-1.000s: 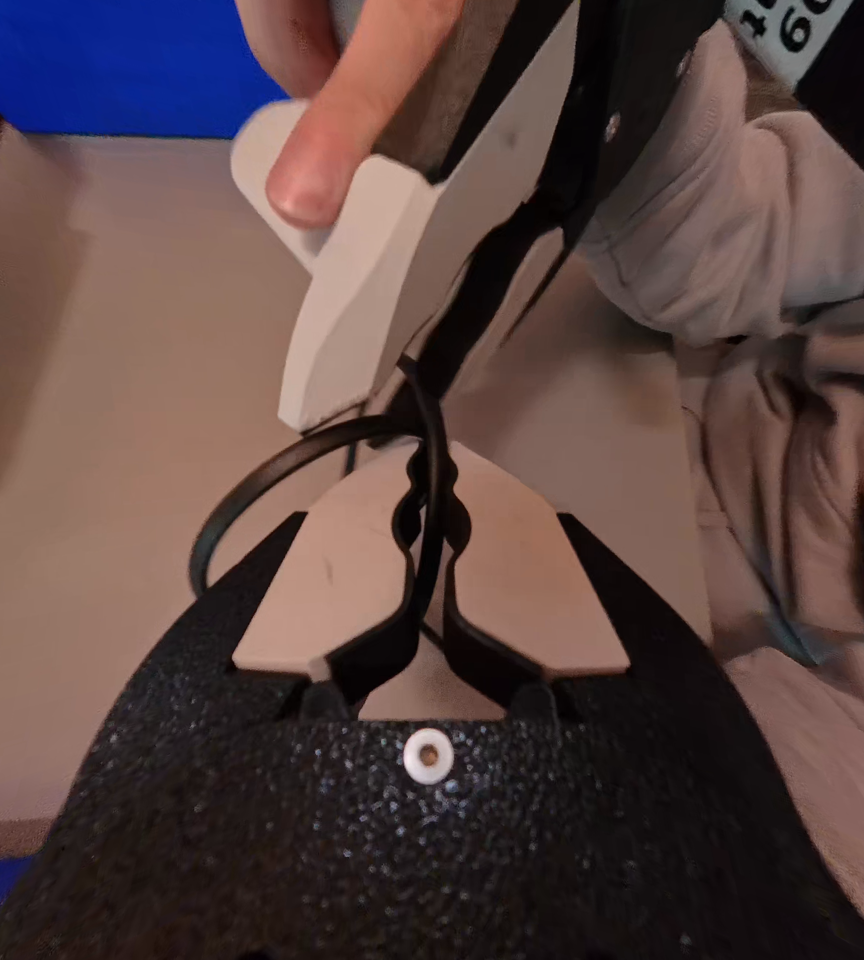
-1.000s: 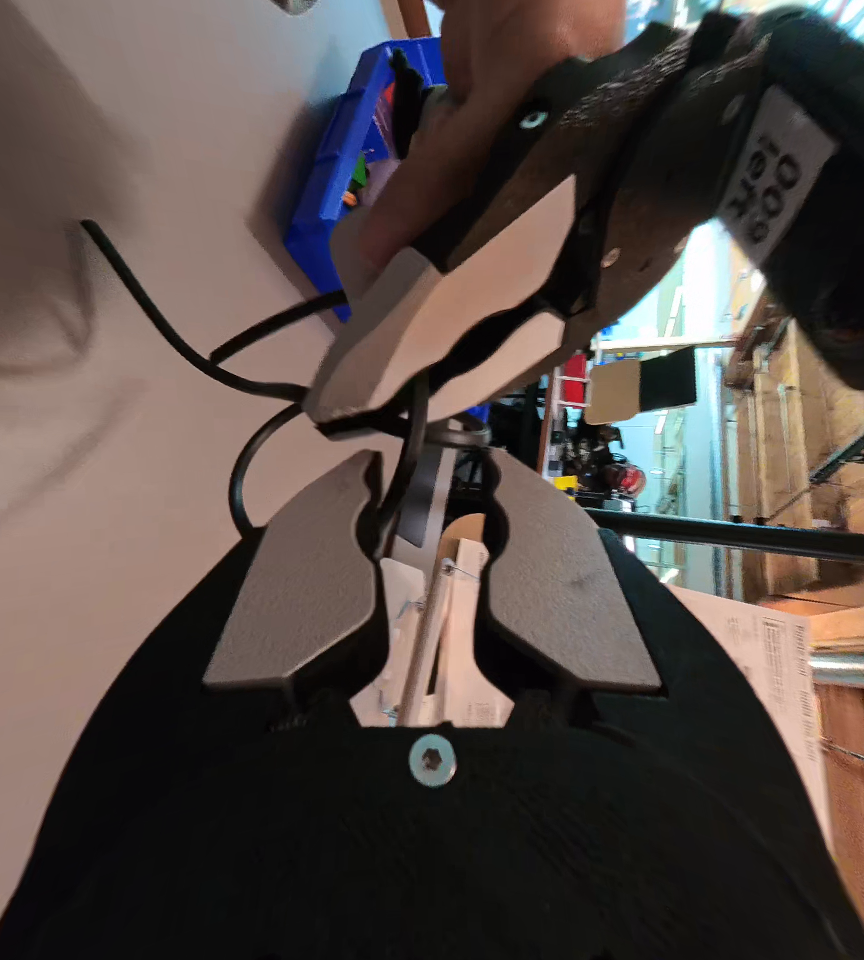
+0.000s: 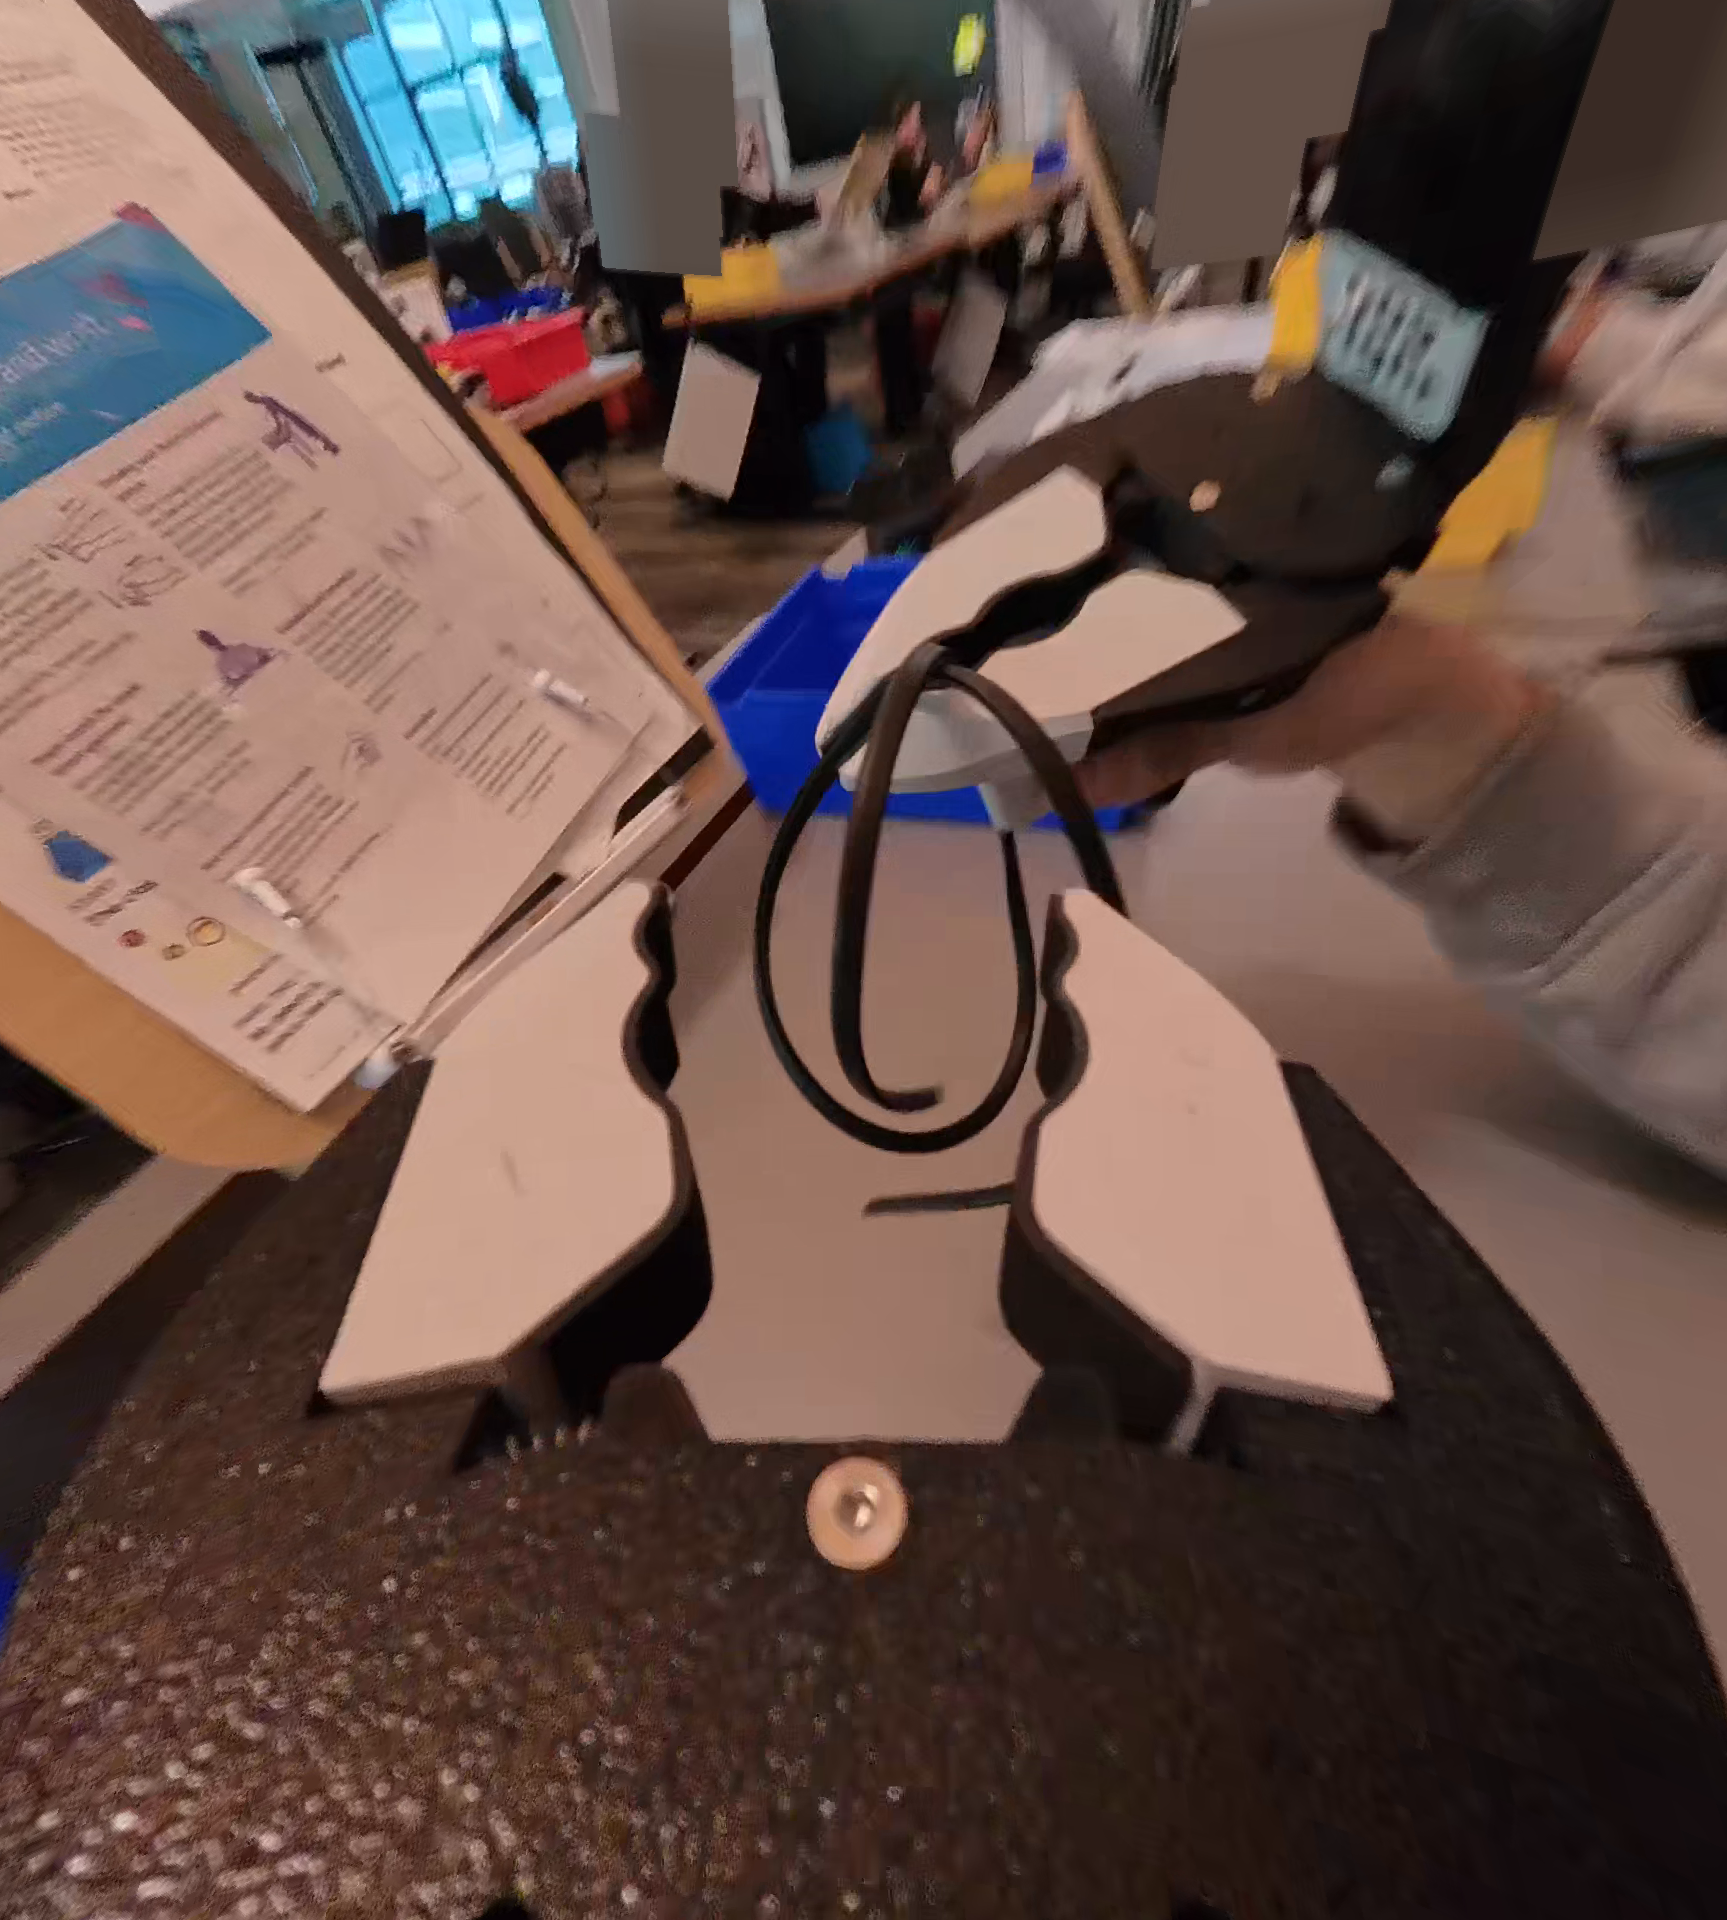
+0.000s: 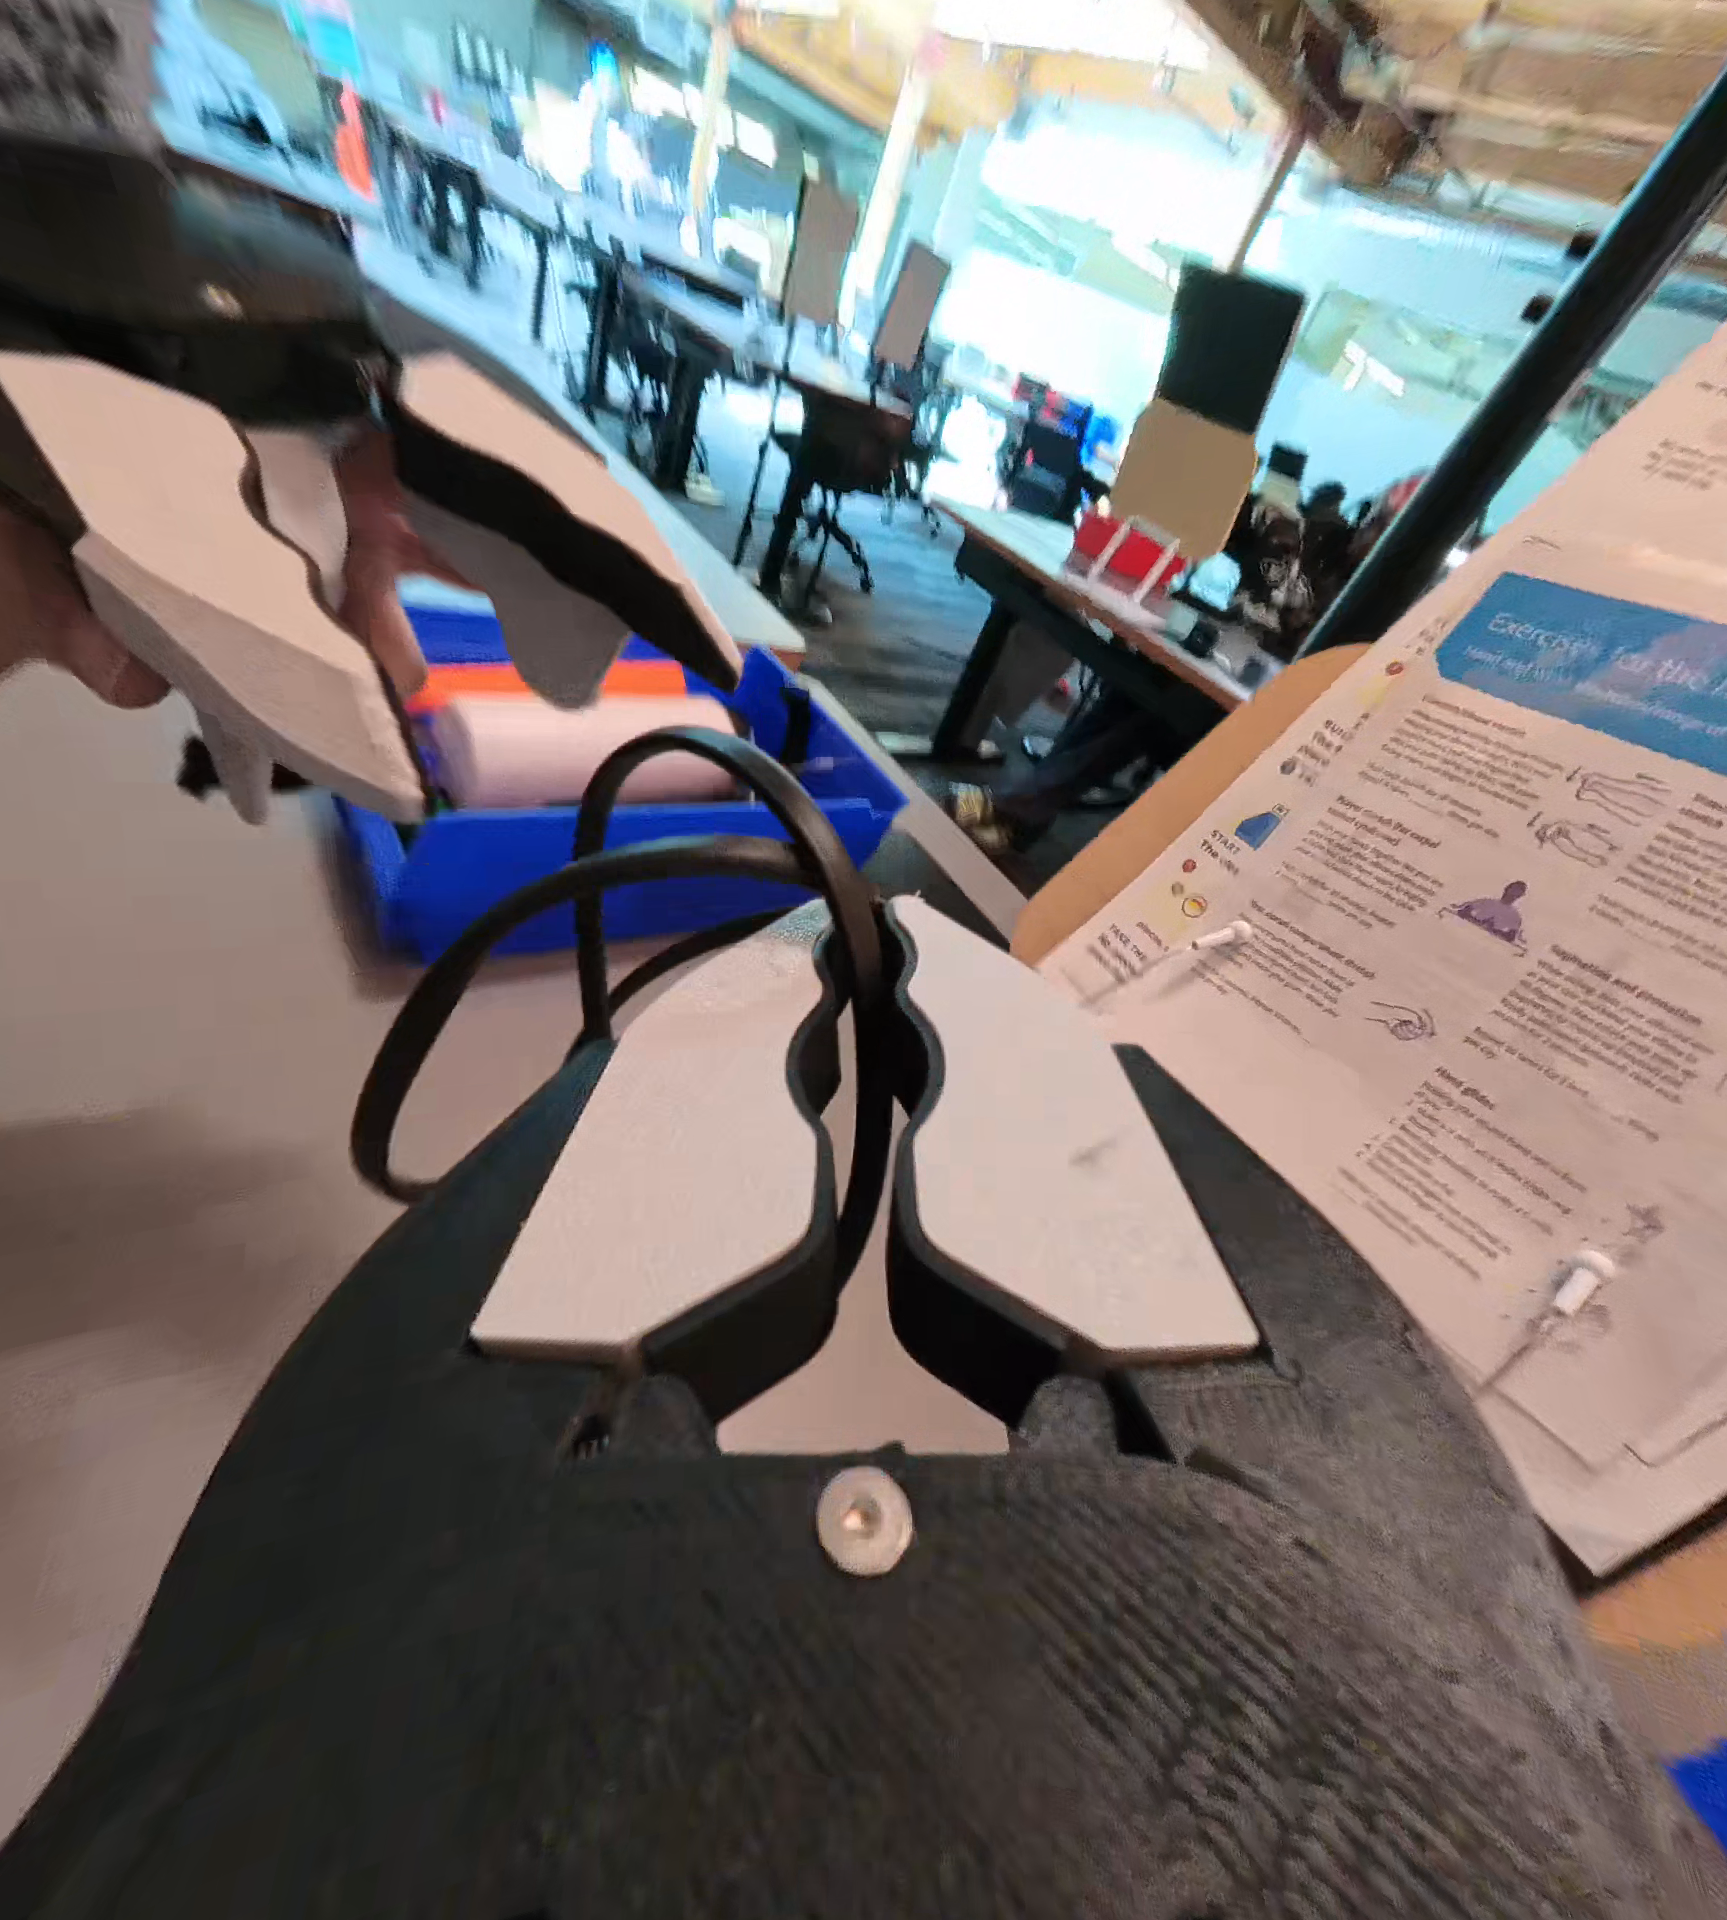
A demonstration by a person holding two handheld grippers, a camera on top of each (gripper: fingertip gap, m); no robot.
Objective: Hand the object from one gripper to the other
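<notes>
A black strap coiled in loops [image 4: 693, 740] is pinched between the fingers of my right gripper [image 4: 864, 914], which is shut on it. Its coils curl out to the left above the grey table. In the left wrist view the right gripper [image 3: 911, 758] comes in from the upper right, and the strap [image 3: 845, 914] hangs from it down into the gap of my left gripper [image 3: 859, 904]. The left gripper is open and empty, its fingers standing apart on either side of the coils. It also shows at the upper left of the right wrist view [image 4: 547, 727], above the strap.
A blue bin [image 4: 630, 862] with rolls in it stands on the grey table [image 3: 1254, 987] just behind the grippers. A cardboard board with printed sheets [image 3: 215, 623] leans close by. A person's light sleeve [image 3: 1617, 935] is at the right. Workshop tables lie beyond. Left tips to right tips: about 6 centimetres.
The left gripper was shut on the strap and has opened. The right gripper, open around it before, has shut on it. Both grippers have swung up to face the room.
</notes>
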